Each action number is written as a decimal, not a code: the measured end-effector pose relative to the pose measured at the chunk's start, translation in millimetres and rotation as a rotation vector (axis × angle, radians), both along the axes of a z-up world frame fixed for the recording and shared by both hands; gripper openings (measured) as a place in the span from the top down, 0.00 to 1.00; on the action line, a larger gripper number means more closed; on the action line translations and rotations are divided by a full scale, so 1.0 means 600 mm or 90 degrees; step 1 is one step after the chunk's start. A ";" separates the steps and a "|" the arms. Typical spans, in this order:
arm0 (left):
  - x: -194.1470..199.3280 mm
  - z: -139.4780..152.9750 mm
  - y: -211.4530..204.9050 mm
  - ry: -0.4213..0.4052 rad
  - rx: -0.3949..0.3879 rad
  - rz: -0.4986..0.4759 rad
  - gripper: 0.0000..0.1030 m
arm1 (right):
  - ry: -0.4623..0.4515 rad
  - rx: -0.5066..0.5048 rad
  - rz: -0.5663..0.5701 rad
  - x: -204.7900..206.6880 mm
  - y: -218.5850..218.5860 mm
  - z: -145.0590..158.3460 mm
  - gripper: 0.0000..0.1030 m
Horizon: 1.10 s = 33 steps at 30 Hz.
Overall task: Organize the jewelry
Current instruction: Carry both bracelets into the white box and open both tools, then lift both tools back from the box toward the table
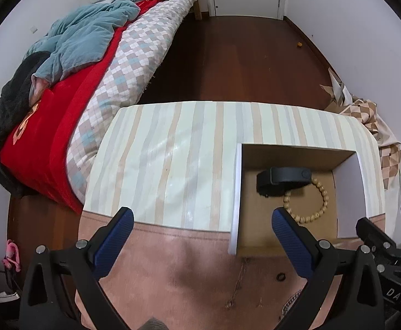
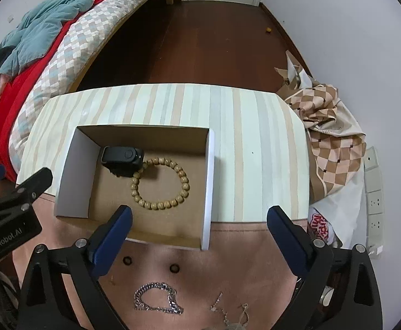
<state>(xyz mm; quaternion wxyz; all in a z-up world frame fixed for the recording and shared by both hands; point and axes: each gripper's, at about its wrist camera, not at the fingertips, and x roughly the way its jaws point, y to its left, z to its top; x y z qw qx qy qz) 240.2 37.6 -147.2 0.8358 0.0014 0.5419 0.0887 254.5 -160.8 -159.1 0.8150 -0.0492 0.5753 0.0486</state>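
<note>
An open cardboard box stands on the table. Inside lie a wooden bead bracelet and a black wristband. On the pink cloth in front of the box lie two dark rings, a silver chain and thin earrings. One ring shows in the left wrist view. My right gripper is open and empty over the box's front edge. My left gripper is open and empty, left of the box.
The table has a striped top. A bed with red and checked covers stands to the left. A checked cloth and a bag lie at the table's right. Dark wooden floor lies beyond.
</note>
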 end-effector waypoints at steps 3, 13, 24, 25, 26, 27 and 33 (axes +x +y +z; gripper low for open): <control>-0.018 0.015 -0.001 -0.015 0.003 0.003 0.00 | -0.017 -0.006 -0.001 -0.016 -0.002 0.014 0.03; -0.091 0.093 -0.010 -0.089 0.013 0.005 0.00 | -0.092 -0.014 -0.009 -0.088 -0.008 0.093 0.03; -0.179 0.174 -0.022 -0.156 0.001 -0.001 0.00 | -0.183 -0.006 -0.034 -0.185 -0.025 0.198 0.03; -0.186 0.179 -0.024 -0.161 0.000 -0.002 0.00 | -0.189 -0.006 -0.033 -0.192 -0.026 0.205 0.03; -0.193 0.184 -0.025 -0.166 -0.003 -0.003 0.00 | -0.195 -0.005 -0.034 -0.199 -0.027 0.212 0.03; -0.199 0.188 -0.027 -0.169 -0.006 -0.003 0.00 | -0.201 0.000 -0.034 -0.208 -0.028 0.220 0.03; -0.224 0.182 -0.028 -0.169 -0.023 0.015 0.00 | -0.208 0.034 -0.042 -0.244 -0.047 0.242 0.03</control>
